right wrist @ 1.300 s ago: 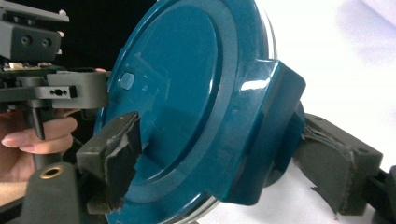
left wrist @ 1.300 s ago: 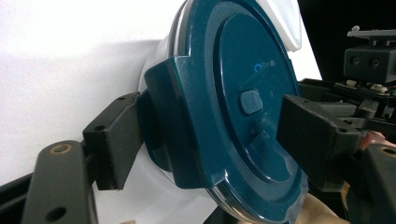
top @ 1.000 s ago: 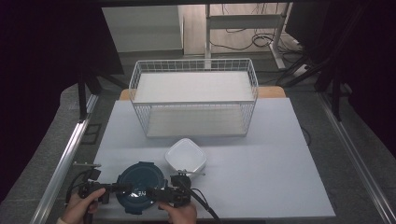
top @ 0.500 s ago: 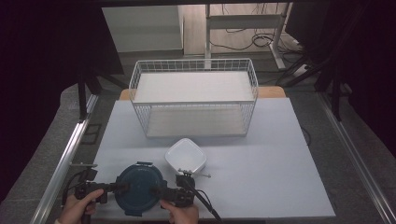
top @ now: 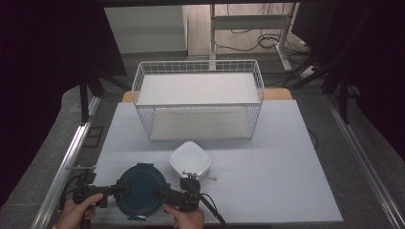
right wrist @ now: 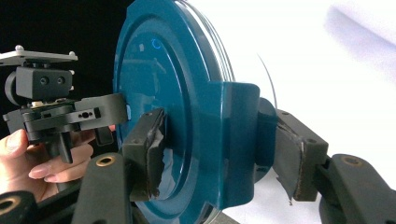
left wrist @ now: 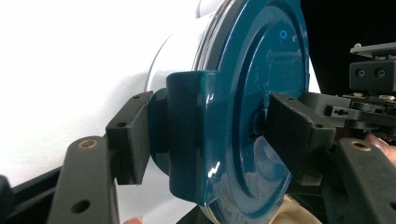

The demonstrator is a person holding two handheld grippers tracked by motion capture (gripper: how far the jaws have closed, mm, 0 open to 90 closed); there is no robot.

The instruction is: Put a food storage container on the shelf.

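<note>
High view: round teal-lidded container (top: 141,191) near the wire basket (top: 198,105), both tongs (top: 114,190) (top: 165,194) clamped on its latch tabs; probably rigid, glossy, slippery.

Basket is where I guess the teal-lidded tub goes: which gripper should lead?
Neither clearly: left gripper and right gripper each clamp a lid latch on the tub. Basket sits ahead.

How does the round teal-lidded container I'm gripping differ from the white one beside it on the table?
The round container with the dark teal lid is circular and dark-topped; the white rounded-square container is pale all over. The teal one is clamped at opposite lid tabs by the left gripper and right gripper; the white one lies free. The teal one is nearer the table's front edge; the white one is nearer the white wire basket. Both look closed.
</note>
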